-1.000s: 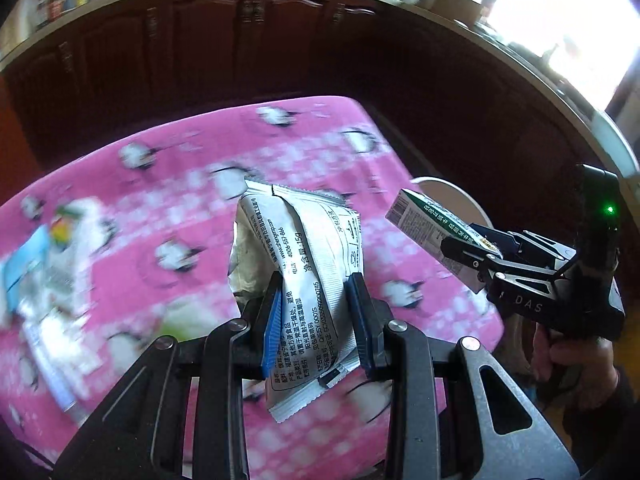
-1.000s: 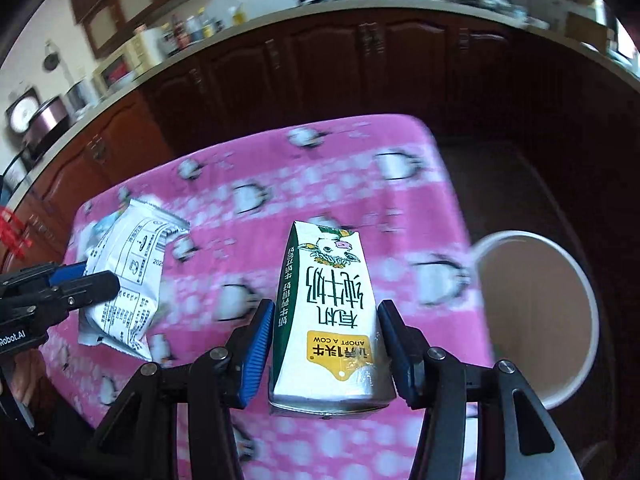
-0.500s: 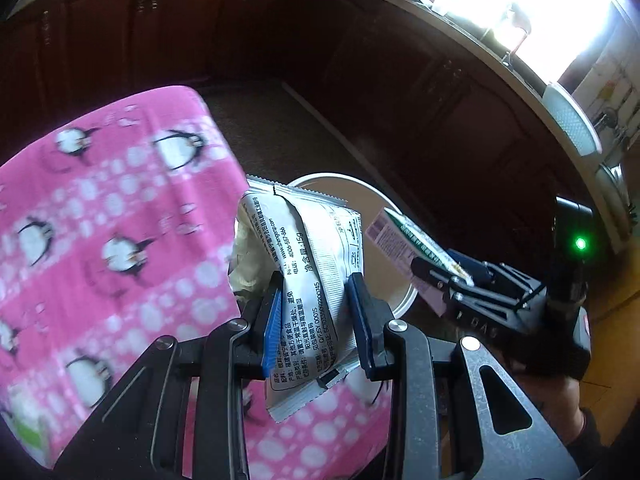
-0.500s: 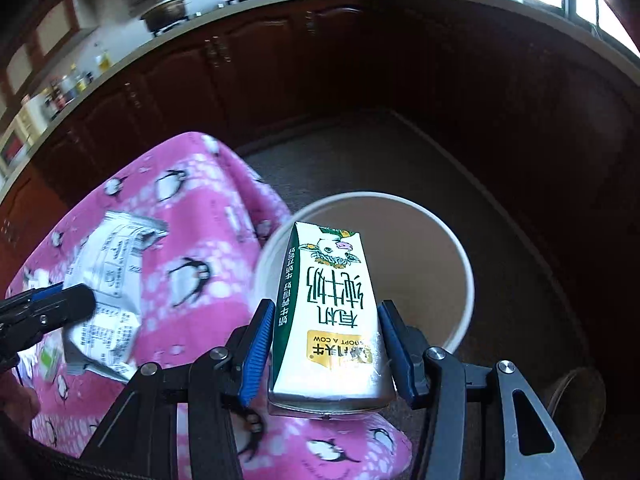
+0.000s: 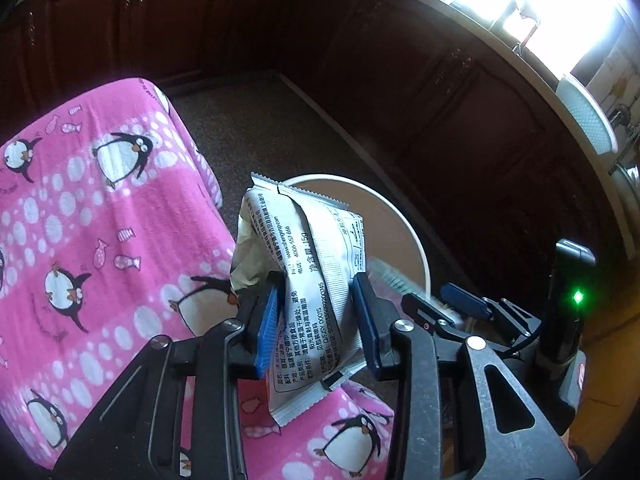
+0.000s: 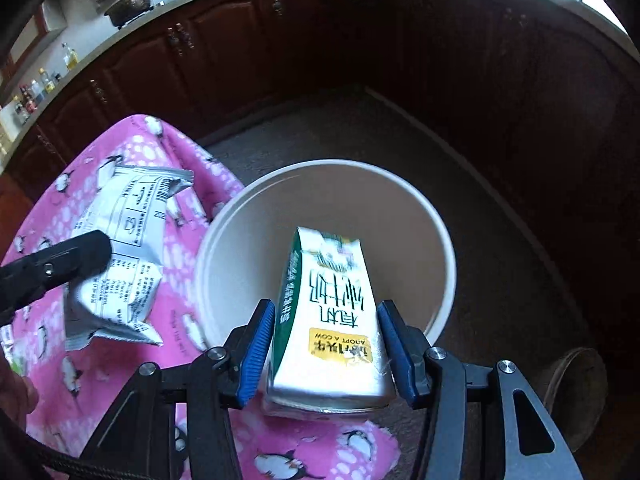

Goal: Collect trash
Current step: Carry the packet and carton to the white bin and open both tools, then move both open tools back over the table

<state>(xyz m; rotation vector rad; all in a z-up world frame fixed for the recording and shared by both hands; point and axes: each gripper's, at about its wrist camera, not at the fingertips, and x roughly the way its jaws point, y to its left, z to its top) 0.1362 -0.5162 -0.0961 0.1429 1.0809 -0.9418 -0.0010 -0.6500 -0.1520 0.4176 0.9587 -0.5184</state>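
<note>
Now the left tongs, just opened wider, stand slack around the snack wrapper, while the right tongs, parting, straddle the blurred, tilting milk carton above the white bin.

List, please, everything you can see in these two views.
bin: one, cream, on the floor beside the tablecloth.
milk carton: one, white and green, over the bin.
wrapper: one, silver-grey, near the bin.
tablecloth: one, pink with penguins, left of the bin.
cabinets: a row, dark brown, behind.
left gripper: one, black, blue pads, jaws just opening, wrapper between them.
right gripper: one, black, blue pads, jaws just opening, milk carton between them.
</note>
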